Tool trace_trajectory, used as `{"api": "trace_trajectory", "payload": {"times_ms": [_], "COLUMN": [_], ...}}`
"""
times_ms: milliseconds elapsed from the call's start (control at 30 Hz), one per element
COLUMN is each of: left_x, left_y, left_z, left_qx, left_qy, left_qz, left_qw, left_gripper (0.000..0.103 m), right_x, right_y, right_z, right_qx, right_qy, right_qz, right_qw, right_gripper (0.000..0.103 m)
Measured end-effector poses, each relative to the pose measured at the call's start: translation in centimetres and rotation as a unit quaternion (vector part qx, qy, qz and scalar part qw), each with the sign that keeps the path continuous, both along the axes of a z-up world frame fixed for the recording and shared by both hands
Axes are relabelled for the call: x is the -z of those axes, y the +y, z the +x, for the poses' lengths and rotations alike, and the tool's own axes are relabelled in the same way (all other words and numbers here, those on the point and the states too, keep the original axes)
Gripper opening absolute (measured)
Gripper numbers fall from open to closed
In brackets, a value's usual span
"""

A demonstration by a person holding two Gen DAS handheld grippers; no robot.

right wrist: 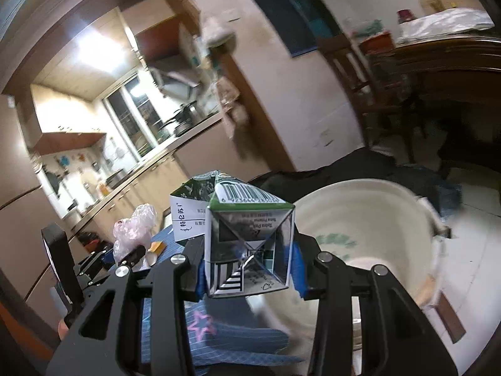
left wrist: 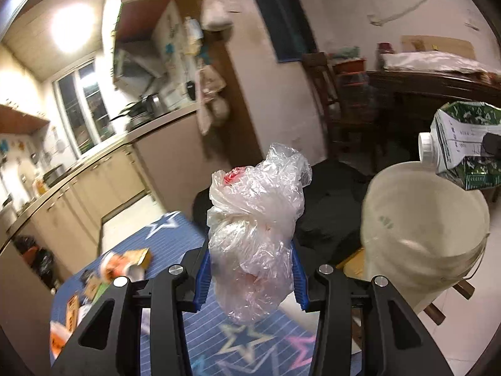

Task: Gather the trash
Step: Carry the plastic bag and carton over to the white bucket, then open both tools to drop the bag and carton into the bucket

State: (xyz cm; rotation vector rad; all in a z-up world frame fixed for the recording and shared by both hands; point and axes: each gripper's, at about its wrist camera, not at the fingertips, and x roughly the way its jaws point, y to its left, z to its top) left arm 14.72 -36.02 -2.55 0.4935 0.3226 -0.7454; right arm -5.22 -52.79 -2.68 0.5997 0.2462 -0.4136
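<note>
My left gripper (left wrist: 250, 277) is shut on a crumpled clear plastic bag (left wrist: 256, 228) and holds it above the blue star-patterned table (left wrist: 175, 235). My right gripper (right wrist: 249, 274) is shut on a green and white milk carton (right wrist: 247, 241), held near the rim of a cream plastic bucket (right wrist: 360, 219). In the left wrist view the carton (left wrist: 463, 147) hangs over the bucket (left wrist: 422, 225) at the right. In the right wrist view the bag (right wrist: 134, 228) and the left gripper show at the left.
Several pieces of paper and cardboard trash (left wrist: 125, 263) lie on the table's left part. A dark cloth (left wrist: 328, 194) lies behind the bucket. A kitchen counter (left wrist: 94, 156) runs at the left, a dark wooden table (left wrist: 438, 84) and chair (left wrist: 322, 87) at the back right.
</note>
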Motion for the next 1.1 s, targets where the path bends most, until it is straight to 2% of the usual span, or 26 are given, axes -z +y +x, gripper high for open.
{"api": "trace_trajectory", "payload": {"times_ms": [367, 533, 733, 967, 1067, 1100], "left_x": [0.8, 1.2, 2.7, 5.7, 6.6, 6.8], "left_y": [-8.1, -10.7, -13.5, -16.7, -17.4, -17.8], "left_z": [-3.2, -3.8, -5.3, -4.7, -4.4, -4.2], "left_qx": [0.084, 0.126, 0.184, 0.216, 0.216, 0.218], "left_qy": [-0.007, 0.026, 0.050, 0.091, 0.092, 0.093], "left_qz": [0.012, 0.014, 0.031, 0.066, 0.076, 0.078], "left_qw": [0.9963, 0.9916, 0.9812, 0.9698, 0.9691, 0.9683], "left_gripper": [0.044, 0.044, 0.044, 0.045, 0.050, 0.054], "right_x": [1.2, 1.7, 2.9, 4.4, 5.0, 5.3], "right_y": [-3.0, -3.5, -4.1, -5.2, -5.5, -5.6], "right_z": [-4.7, -5.9, -5.8, -3.6, -2.6, -2.5], "right_qx": [0.080, 0.113, 0.140, 0.141, 0.137, 0.139], "right_qy": [0.016, 0.037, 0.072, 0.119, 0.133, 0.135], "right_qz": [-0.004, -0.014, -0.024, -0.027, -0.020, -0.017], "right_qw": [0.997, 0.993, 0.987, 0.982, 0.981, 0.981], "right_gripper": [0.039, 0.039, 0.039, 0.039, 0.040, 0.047]}}
